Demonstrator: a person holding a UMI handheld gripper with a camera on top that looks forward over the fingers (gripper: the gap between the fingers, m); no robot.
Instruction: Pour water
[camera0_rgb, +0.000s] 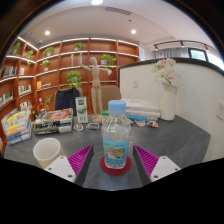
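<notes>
Two pink-padded fingers (82, 158) of the gripper (115, 168) stand spread, with a gap at either side of the water bottle (116, 136) that stands upright between them on a red coaster (116, 166). The bottle is clear plastic with a pale blue cap and a label around its middle, and it rests on the grey table (170, 140). Just left of the fingers sits a cream paper cup (46, 151), apart from the bottle. Beyond the bottle, small boxes and packets lie along the table's far edge. A white vase of flowers (167, 92) stands farther right. Behind everything rise wooden shelves (60, 60) with plants and a wooden mannequin (98, 80).
</notes>
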